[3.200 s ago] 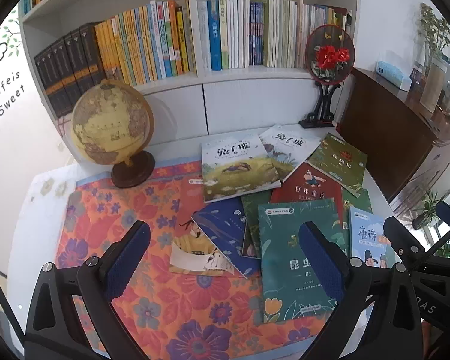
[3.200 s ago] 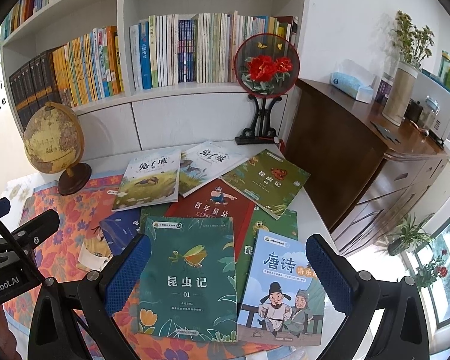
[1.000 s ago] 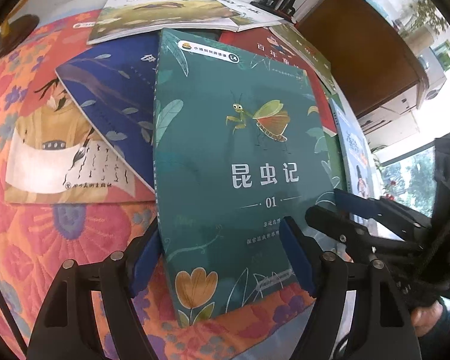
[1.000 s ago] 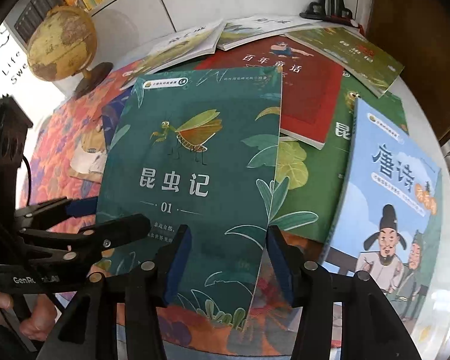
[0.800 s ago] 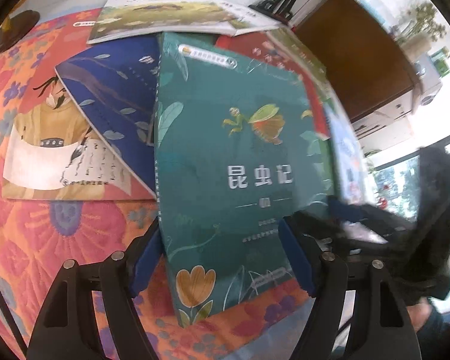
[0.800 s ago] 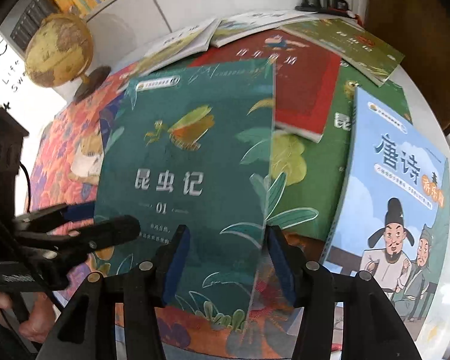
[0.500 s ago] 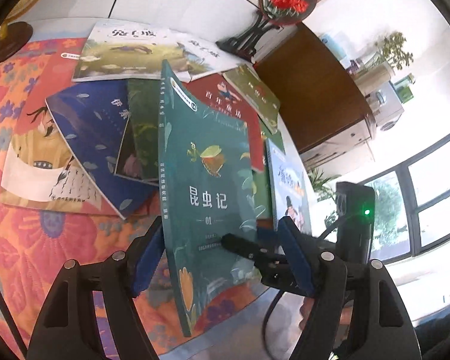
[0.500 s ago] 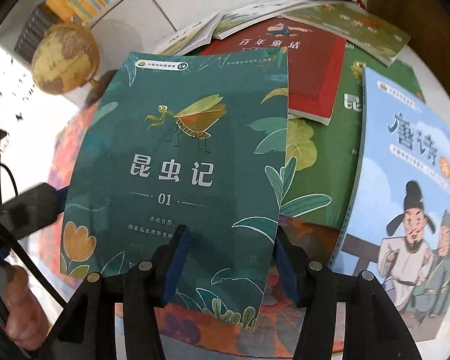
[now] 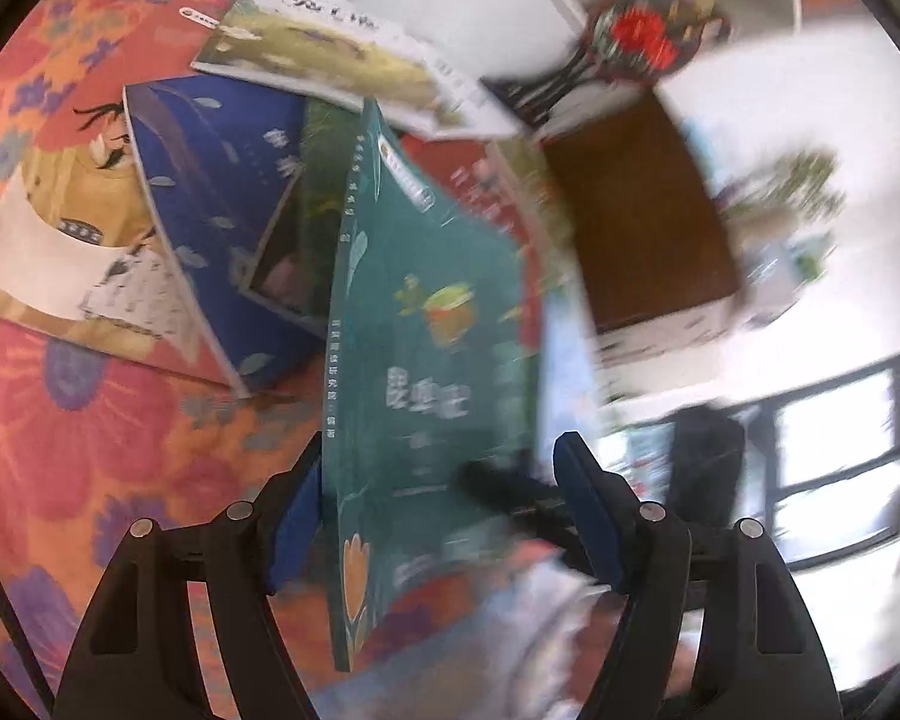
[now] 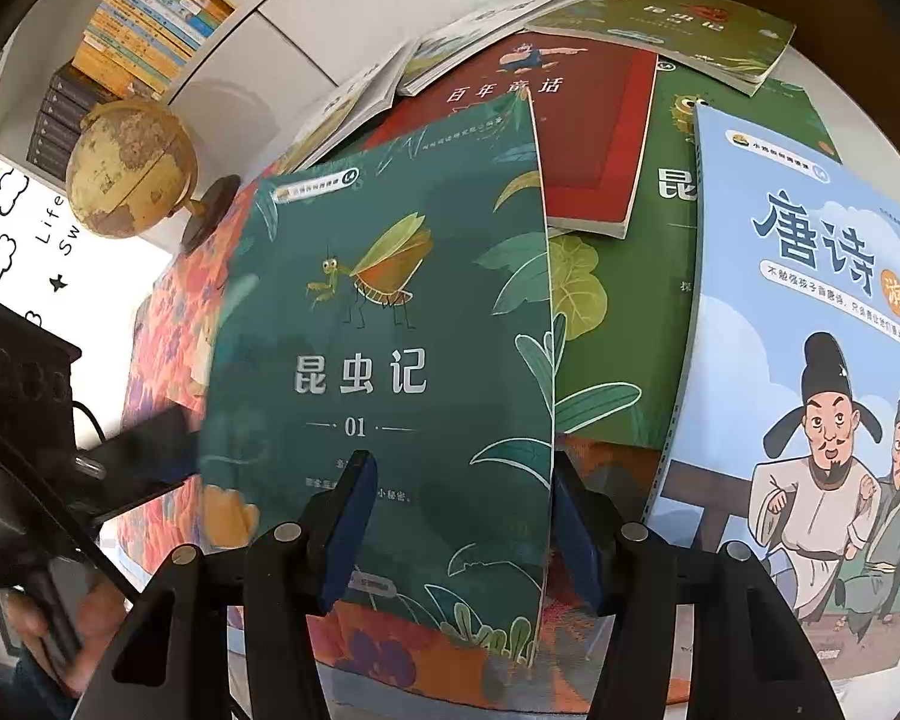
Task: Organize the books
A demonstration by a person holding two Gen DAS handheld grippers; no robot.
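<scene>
A dark green book with a mantis on its cover (image 10: 378,360) is lifted off the table and tilted up on its spine side; it also shows in the left wrist view (image 9: 426,372). My right gripper (image 10: 456,516) is shut on its lower right edge. My left gripper (image 9: 438,516) is shut on its lower spine edge. Other books lie flat on the table: a light blue one (image 10: 810,372), a red one (image 10: 570,120), a green one (image 10: 666,24) and a dark blue one (image 9: 210,192).
A globe (image 10: 132,168) stands at the back left on the floral cloth (image 9: 60,450). A bookshelf (image 10: 150,6) with several books rises behind the table. A red flower fan on a stand (image 9: 636,42) and a brown cabinet (image 9: 630,216) are at the right.
Both grippers came down from above the table and closed on the green mantis book. The book has since been raised off the pile and tilted up, spine edge toward the left gripper.
</scene>
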